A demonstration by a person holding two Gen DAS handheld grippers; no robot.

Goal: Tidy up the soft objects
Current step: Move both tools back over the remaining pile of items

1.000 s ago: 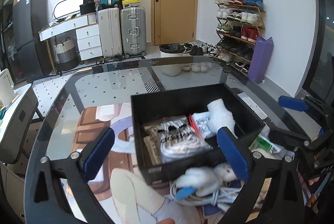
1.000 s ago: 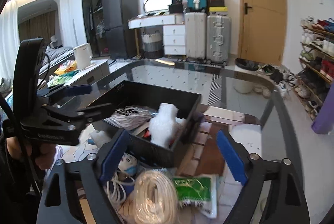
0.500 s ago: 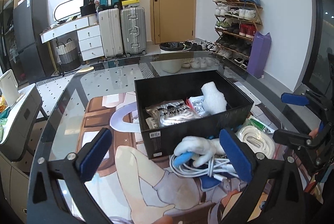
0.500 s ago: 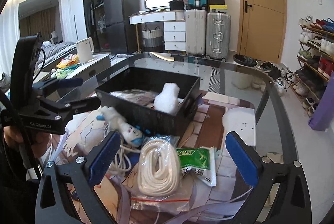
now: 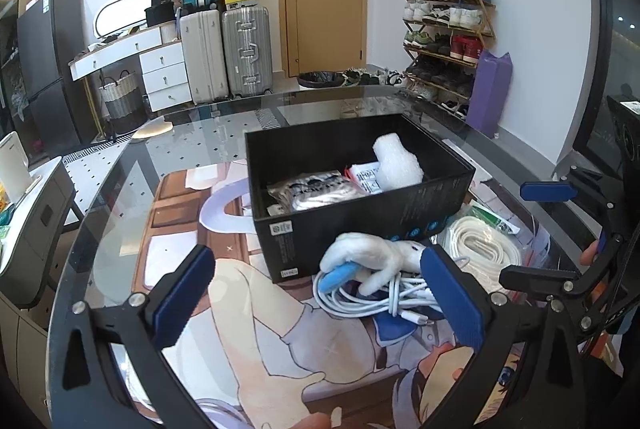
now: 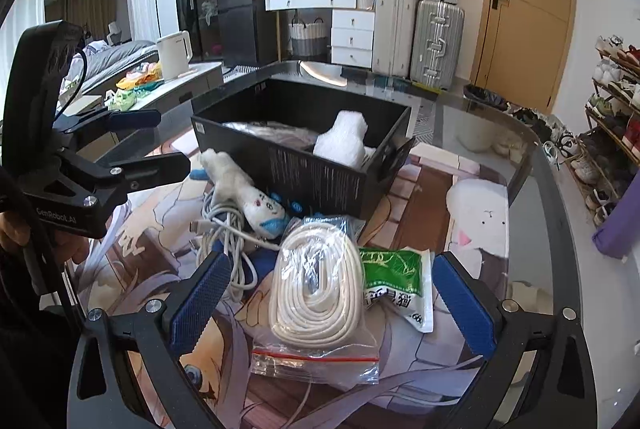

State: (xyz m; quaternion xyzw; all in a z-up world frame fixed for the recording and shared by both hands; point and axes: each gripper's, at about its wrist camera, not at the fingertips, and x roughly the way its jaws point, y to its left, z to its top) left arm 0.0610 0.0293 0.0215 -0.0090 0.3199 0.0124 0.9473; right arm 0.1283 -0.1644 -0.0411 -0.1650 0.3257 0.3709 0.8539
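You're partway: the black box [image 6: 320,153] on the table already holds a white roll [image 6: 344,141] and bagged items. Left outside, near you, lie the plush toy [image 6: 240,185], cable bundle [image 6: 224,229], bagged rope [image 6: 316,285] and green packet [image 6: 394,279]. Your right gripper [image 6: 332,297], jaws just opened wide, straddles the rope without touching it; your left gripper [image 5: 320,293] gapes empty by the plush.

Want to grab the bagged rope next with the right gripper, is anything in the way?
Nothing visible: the right gripper is open and empty, with the bagged rope lying uncovered between its fingers.

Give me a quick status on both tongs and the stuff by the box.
Both tongs, left and right, open, empty. Bagged rope coil ahead of right; plush toy on white cables ahead of left. Nothing blocking.
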